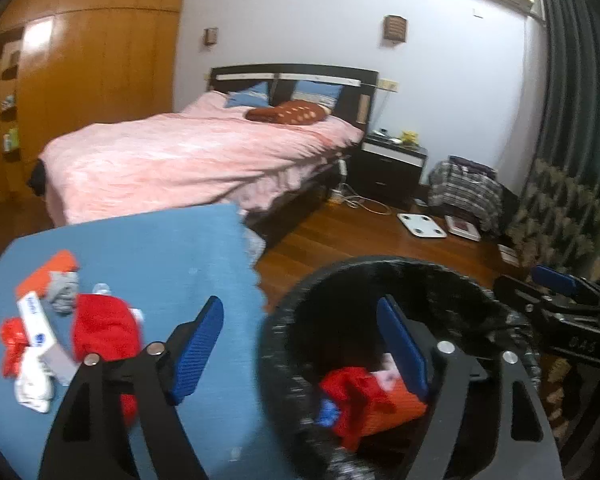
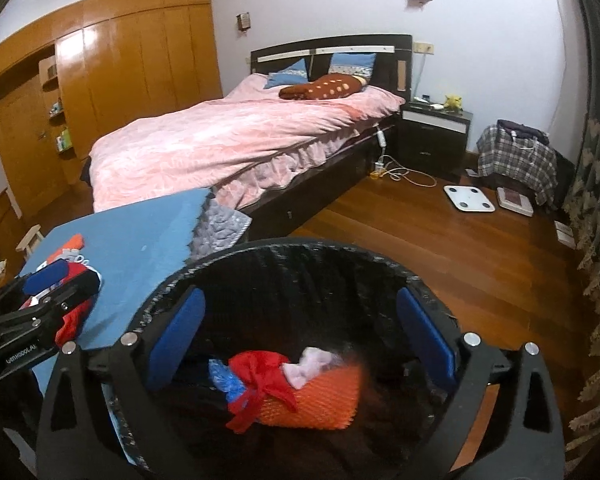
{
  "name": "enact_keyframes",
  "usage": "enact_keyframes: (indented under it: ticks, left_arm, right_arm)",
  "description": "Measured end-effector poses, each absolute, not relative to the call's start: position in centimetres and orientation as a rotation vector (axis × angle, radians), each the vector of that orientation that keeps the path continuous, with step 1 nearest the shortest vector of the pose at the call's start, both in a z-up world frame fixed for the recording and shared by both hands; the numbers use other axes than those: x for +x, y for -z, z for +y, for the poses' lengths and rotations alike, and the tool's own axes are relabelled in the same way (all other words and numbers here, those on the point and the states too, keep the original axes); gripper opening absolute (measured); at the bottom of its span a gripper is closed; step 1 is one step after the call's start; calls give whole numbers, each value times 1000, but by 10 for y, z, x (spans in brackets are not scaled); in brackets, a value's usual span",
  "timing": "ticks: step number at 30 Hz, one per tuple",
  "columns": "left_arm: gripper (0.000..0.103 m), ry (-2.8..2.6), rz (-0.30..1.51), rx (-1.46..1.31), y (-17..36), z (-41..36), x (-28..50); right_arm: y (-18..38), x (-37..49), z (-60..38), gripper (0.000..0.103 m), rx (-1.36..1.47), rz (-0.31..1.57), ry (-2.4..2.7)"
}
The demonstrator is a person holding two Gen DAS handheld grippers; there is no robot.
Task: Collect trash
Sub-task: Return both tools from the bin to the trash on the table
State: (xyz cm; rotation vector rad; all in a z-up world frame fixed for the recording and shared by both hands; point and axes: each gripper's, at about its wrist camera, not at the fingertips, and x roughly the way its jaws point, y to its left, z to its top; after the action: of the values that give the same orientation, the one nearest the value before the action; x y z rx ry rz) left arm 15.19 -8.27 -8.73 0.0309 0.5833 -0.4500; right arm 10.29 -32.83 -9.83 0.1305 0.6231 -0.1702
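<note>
A black trash bin (image 2: pixel 300 250) stands beside a blue-covered table (image 1: pixel 160 256). Inside it lie a red bag (image 2: pixel 266 380), an orange foam net (image 2: pixel 324 400), a blue wrapper (image 2: pixel 224 380) and a pale crumpled piece (image 2: pixel 312 362); the bin also shows in the left wrist view (image 1: pixel 380 268). My right gripper (image 2: pixel 300 336) is open and empty over the bin's mouth. My left gripper (image 1: pixel 300 348) is open and empty, straddling the bin's rim and the table edge. On the table lie a red bag (image 1: pixel 104 328), an orange piece (image 1: pixel 48 272), a white box (image 1: pixel 36 320), grey paper (image 1: pixel 62 292) and white crumpled paper (image 1: pixel 32 388).
A bed with a pink cover (image 2: pixel 240 136) stands behind the table. A dark nightstand (image 2: pixel 432 132), a white scale (image 2: pixel 468 198), cables (image 2: pixel 400 172) and a plaid-covered pile (image 2: pixel 516 160) are on the wooden floor (image 2: pixel 440 248). Curtains (image 2: pixel 596 200) hang on the right.
</note>
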Motion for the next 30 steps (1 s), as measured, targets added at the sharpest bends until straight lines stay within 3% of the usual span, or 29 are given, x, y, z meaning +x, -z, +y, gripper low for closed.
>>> enact_keyframes:
  ticks: [30]
  left_arm:
    - [81, -10, 607, 30, 117, 120, 161]
  right_arm:
    - [117, 200, -135, 94, 45, 663, -179]
